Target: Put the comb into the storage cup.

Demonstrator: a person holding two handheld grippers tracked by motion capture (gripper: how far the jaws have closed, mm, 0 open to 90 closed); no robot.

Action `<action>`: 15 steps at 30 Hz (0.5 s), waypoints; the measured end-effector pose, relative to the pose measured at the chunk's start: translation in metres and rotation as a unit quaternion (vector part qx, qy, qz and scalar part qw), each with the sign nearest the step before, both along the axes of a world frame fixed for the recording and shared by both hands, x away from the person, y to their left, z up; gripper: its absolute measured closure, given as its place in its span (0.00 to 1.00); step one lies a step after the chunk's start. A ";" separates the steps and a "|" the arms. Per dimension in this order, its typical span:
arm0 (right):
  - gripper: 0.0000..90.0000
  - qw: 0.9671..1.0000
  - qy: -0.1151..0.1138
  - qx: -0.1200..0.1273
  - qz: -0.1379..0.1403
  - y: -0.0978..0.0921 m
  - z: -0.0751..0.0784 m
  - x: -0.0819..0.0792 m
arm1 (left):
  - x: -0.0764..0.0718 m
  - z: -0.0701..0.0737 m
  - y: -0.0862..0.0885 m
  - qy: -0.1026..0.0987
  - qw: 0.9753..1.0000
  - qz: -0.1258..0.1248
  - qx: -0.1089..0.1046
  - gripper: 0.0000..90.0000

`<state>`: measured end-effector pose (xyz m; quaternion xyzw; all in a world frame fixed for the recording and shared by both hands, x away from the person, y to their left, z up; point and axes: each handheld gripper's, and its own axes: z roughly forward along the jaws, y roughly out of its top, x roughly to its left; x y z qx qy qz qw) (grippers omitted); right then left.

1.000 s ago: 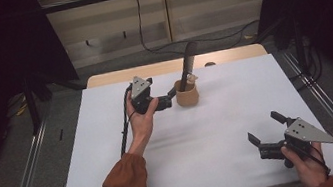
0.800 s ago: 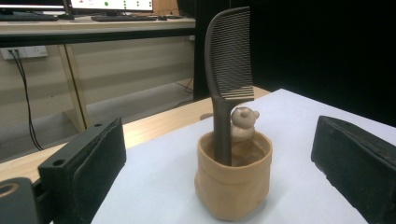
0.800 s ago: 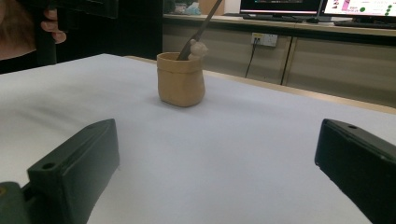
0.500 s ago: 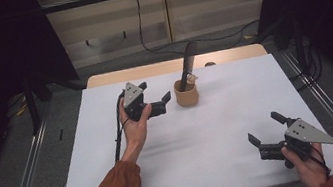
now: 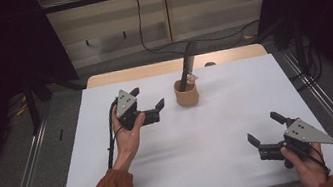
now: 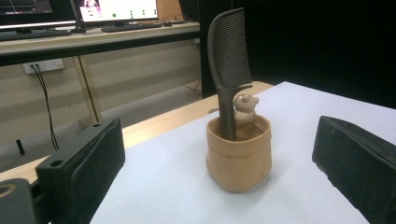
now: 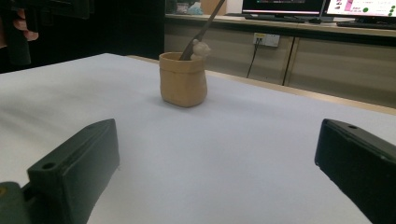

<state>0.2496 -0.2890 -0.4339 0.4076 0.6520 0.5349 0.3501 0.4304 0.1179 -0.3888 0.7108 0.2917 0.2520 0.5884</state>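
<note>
Overhead, white table with tan pot, dark room beyond.

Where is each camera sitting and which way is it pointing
High view: above the person's side, looking forward and down on the white table; both forearms, left tool and right tool show.
Left gripper view: rides the left tool, facing the tan pot holding a comb; its open jaws frame it.
Right gripper view: rides the right tool, low over the table, facing the pot from farther off; its open jaws show.
All three share the pot and comb.
</note>
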 end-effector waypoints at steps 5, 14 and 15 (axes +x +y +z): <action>0.00 1.000 0.000 0.000 0.000 0.000 0.000 0.000 | -0.004 -0.001 0.010 0.008 1.000 0.004 -0.008 0.03; 0.00 1.000 0.001 -0.001 0.002 0.000 0.000 0.000 | -0.011 0.000 0.024 0.015 1.000 0.010 -0.009 0.02; 0.00 1.000 0.002 -0.002 0.001 0.000 0.000 0.000 | -0.012 0.000 0.024 0.018 1.000 0.010 -0.008 0.02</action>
